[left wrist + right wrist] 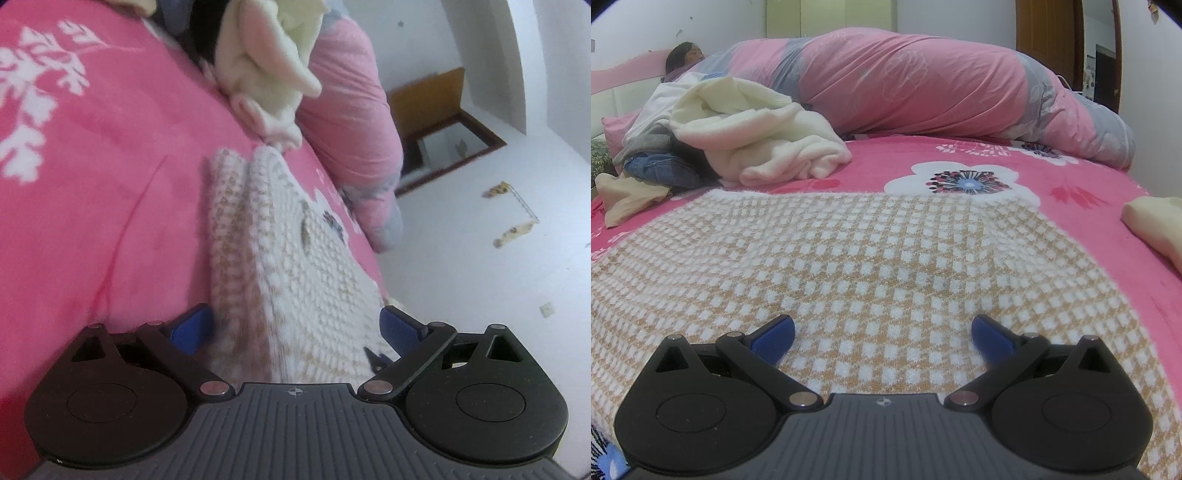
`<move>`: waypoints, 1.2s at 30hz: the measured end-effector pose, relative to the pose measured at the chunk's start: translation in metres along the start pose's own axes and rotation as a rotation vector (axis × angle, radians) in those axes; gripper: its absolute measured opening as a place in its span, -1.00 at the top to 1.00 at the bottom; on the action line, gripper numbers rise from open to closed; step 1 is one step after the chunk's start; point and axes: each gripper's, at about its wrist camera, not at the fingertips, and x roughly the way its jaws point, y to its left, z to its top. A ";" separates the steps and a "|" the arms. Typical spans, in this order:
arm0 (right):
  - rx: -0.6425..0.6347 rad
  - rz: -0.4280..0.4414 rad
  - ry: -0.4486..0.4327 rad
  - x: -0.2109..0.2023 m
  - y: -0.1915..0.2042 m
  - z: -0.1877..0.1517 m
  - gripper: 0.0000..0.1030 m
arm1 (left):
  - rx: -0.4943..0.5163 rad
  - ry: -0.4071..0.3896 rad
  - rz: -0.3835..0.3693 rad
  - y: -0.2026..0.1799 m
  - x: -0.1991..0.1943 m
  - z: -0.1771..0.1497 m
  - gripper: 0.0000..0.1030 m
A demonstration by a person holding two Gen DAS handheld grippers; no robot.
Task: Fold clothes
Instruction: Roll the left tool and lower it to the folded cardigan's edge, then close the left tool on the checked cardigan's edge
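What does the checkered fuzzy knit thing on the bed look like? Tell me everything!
The checkered knit garment is fuzzy, with small white squares on tan yarn. It lies spread on the pink flowered bedsheet, gently rippled. In the left wrist view one part looks doubled into layers. The right gripper and the left gripper are both open, with the knit between their fingers.

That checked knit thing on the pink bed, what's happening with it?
Someone is folding laundry with handheld tongs. The checked knit garment lies spread on the pink bedsheet. The right tongs hover open just over it, gripping nothing. The left tongs are open around a bunched-up edge of it. A heap of unfolded clothes waits behind.
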 end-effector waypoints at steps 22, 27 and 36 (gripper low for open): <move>0.003 0.010 -0.017 0.000 -0.002 -0.003 -1.00 | 0.017 0.231 0.145 -0.003 0.041 0.040 0.43; -0.009 0.022 -0.010 0.001 -0.004 -0.001 -1.00 | 0.074 0.173 0.171 -0.039 0.033 0.035 0.56; -0.024 0.036 -0.046 0.001 -0.006 -0.007 -1.00 | 0.061 0.145 0.198 -0.117 0.048 0.029 0.58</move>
